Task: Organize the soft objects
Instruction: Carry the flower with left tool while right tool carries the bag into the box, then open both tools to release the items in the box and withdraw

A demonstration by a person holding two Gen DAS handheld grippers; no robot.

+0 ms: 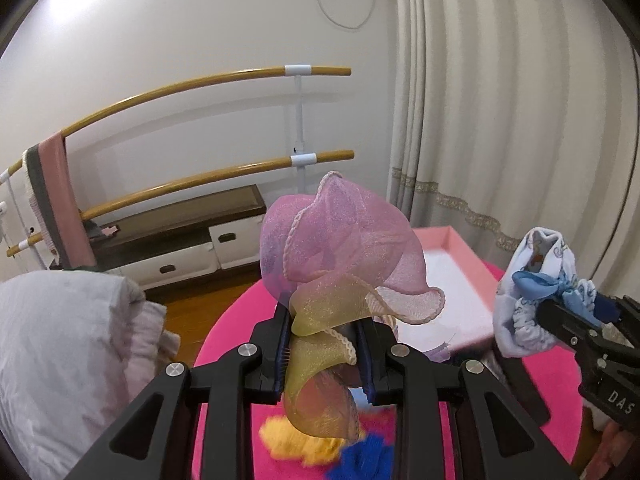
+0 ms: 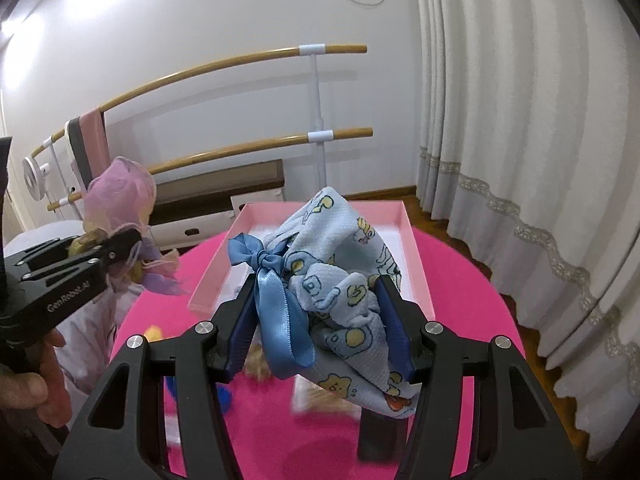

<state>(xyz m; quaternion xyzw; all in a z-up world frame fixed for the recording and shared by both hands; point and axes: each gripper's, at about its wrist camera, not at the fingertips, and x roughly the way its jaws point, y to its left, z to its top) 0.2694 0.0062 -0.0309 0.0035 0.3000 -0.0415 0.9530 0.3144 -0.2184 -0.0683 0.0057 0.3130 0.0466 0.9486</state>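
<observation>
My left gripper point(image 1: 323, 354) is shut on a sheer pink and yellow organza scrunchie point(image 1: 340, 248), held up above the round pink table point(image 1: 224, 336). The same scrunchie point(image 2: 120, 196) and left gripper point(image 2: 128, 246) show at the left of the right wrist view. My right gripper point(image 2: 320, 328) is shut on a light blue printed cloth pouch point(image 2: 344, 280) with a blue satin bow point(image 2: 276, 280), also lifted off the table. In the left wrist view that pouch point(image 1: 532, 280) hangs at the right. A pink shallow box point(image 2: 412, 248) with a white inside lies on the table behind both.
Yellow point(image 1: 296, 444) and blue point(image 1: 360, 460) fluffy items lie blurred on the table below. A white bundle of bedding point(image 1: 60, 360) sits at the left. Wooden ballet bars point(image 1: 200, 80), a low cabinet point(image 1: 188, 240) and cream curtains point(image 1: 520, 120) stand behind. A hand point(image 2: 28, 384) holds the left gripper.
</observation>
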